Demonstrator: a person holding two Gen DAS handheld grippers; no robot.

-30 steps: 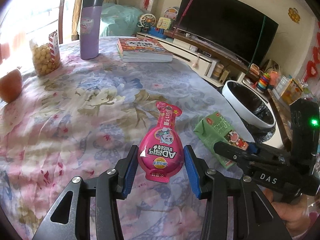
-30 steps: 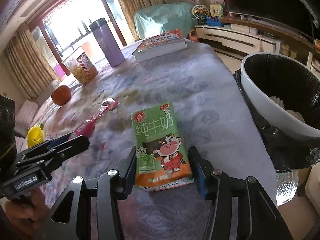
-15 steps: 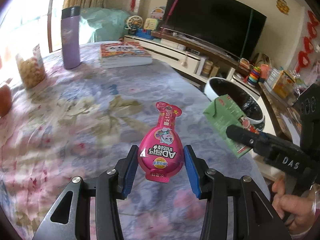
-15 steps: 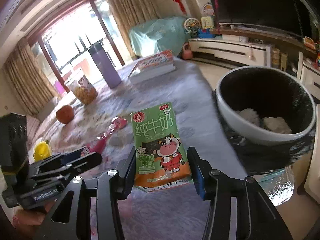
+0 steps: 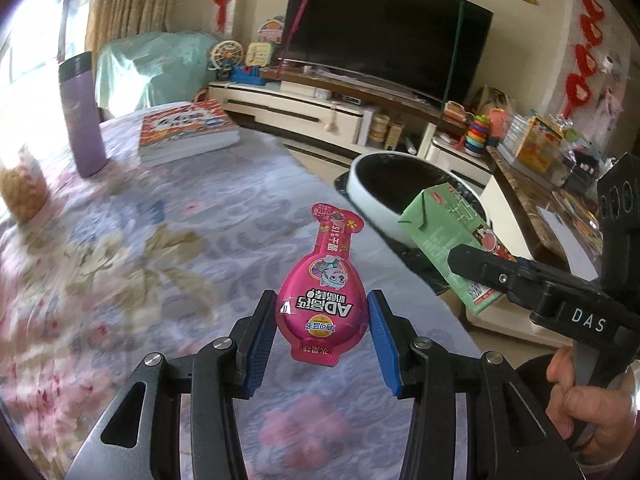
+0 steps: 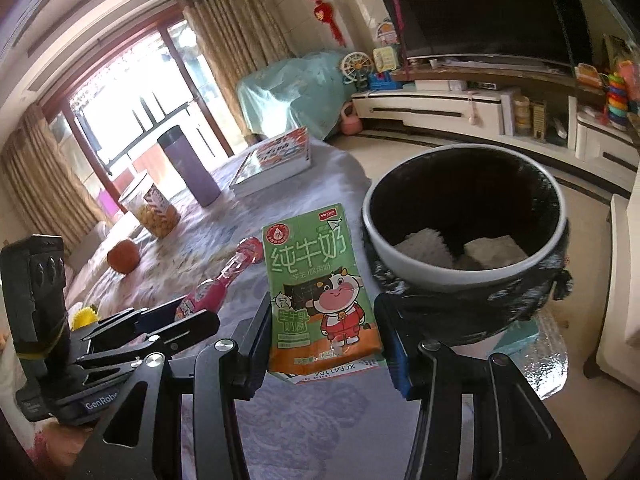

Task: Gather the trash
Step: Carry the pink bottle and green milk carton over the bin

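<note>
A pink egg-shaped snack pouch (image 5: 320, 276) hangs above the floral tablecloth (image 5: 168, 240), and my left gripper (image 5: 321, 300) is shut on its wide lower end. The right gripper (image 6: 323, 304) is shut on a green milk carton (image 6: 316, 276), held upright off the table. Just right of the carton stands the trash bin (image 6: 400, 248), white-rimmed with a black liner and crumpled paper inside. In the left wrist view the carton (image 5: 436, 228) and right gripper (image 5: 460, 260) hover in front of the bin (image 5: 360, 176). The right wrist view shows the pouch (image 6: 224, 280) in the left gripper (image 6: 188, 312).
On the table's far side are a purple flask (image 5: 82, 120), a stack of books (image 5: 184, 132), a snack jar (image 6: 160, 212) and an orange (image 6: 124, 256). A TV cabinet (image 5: 320, 108) lines the wall behind. The table edge runs beside the bin.
Both grippers have lifted their items off the table and carried them toward the bin, which now looks larger and closer. Both grips are unchanged.
</note>
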